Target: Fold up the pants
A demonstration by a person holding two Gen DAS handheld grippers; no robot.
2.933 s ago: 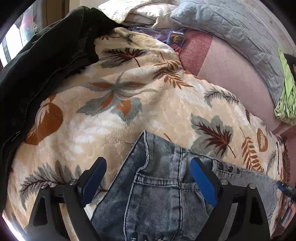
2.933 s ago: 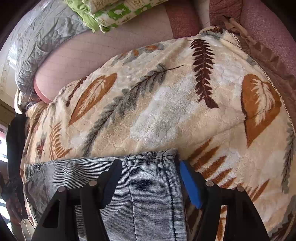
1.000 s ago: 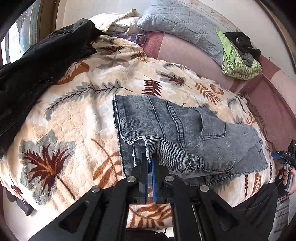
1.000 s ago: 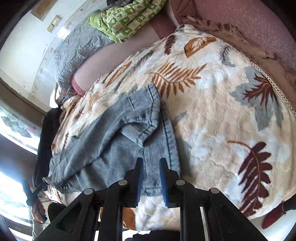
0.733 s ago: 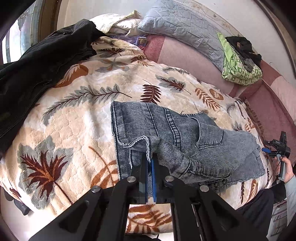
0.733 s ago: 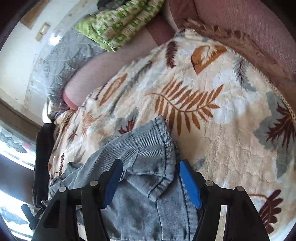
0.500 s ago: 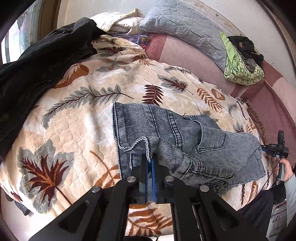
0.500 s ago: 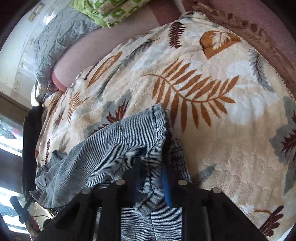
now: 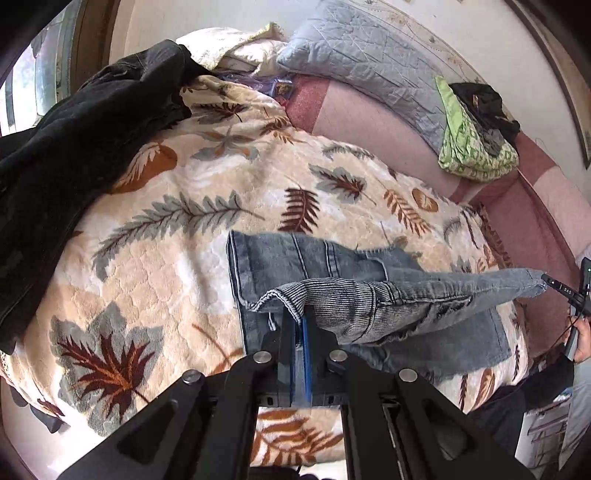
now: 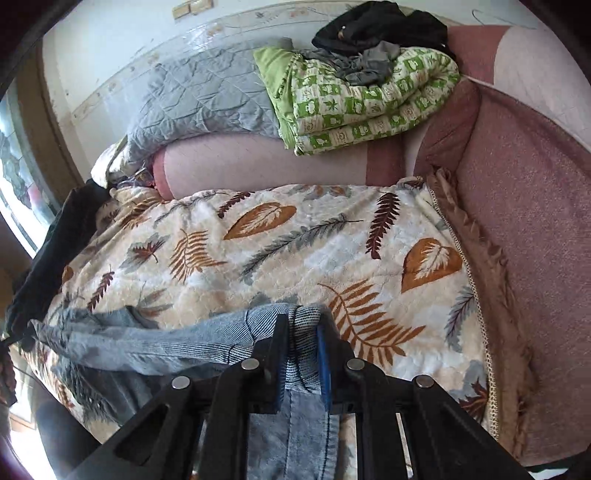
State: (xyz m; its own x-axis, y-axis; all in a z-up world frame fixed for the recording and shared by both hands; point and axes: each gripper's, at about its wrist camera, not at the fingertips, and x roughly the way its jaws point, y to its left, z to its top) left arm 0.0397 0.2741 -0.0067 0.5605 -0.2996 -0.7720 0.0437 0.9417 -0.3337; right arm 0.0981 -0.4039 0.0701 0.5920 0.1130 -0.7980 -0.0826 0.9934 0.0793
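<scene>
My left gripper (image 9: 300,325) has its fingers pressed together on a fold of the pants (image 9: 351,299), pinching the ribbed edge of the denim so it lifts off the layer below. My right gripper (image 10: 300,354) is clamped the same way on another bunched bit of the pants (image 10: 207,339), with the cloth squeezed between its blue pads (image 10: 323,365).

Between my two grips the upper layer of denim is stretched out in a long raised band; in the left view it runs from my fingers off to the right, where the other gripper (image 9: 565,291) holds its far end. The lower layer lies flat on the leaf-print blanket (image 9: 177,236), its straight hem toward the left.

The blanket covers the near part of a pink couch (image 10: 524,206). At its left edge lies a black jacket (image 9: 74,140). Along the back of the couch sits a grey quilted pillow (image 10: 207,99), and beside it a folded green checked blanket (image 10: 362,107) with dark clothes (image 10: 376,29) heaped on top.
</scene>
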